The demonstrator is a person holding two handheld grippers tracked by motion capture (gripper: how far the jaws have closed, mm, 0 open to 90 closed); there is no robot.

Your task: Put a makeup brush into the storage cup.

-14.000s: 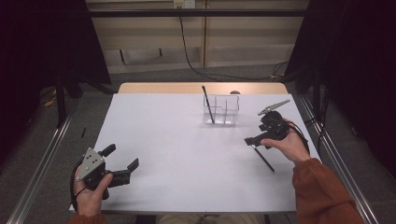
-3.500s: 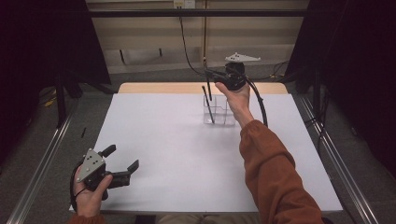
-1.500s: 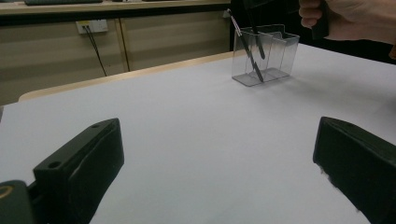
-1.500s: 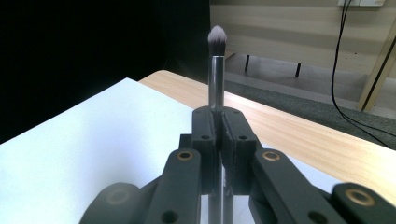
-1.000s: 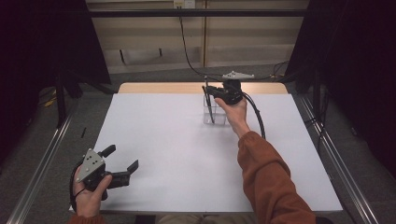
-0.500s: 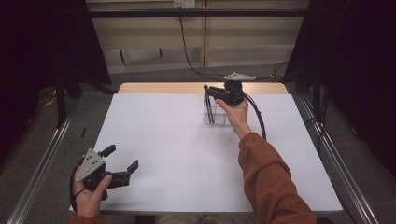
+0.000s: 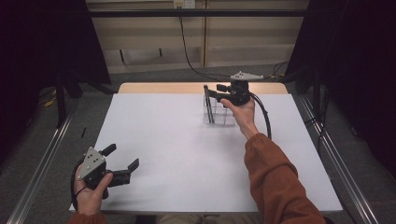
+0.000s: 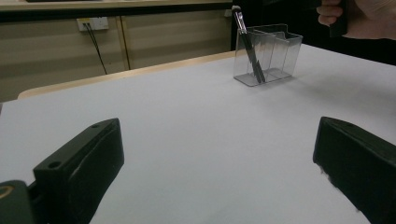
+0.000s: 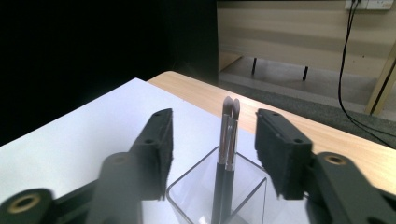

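clear glossy plastic holder [image 9: 219, 196], matt white tabletop [image 7: 187, 154]

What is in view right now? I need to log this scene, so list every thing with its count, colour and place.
makeup brushes: two, dark handles, silver ferrules, standing in one compartment of the holder.
brush holder: one, clear plastic, far part of the table.
table: one, white top, wooden far edge.
wall socket: one, white, on the far wall.
right gripper: one, black, jaws just opened, either side of the brush tips, not pressing.
left gripper: one, black, jaws open, near left corner.
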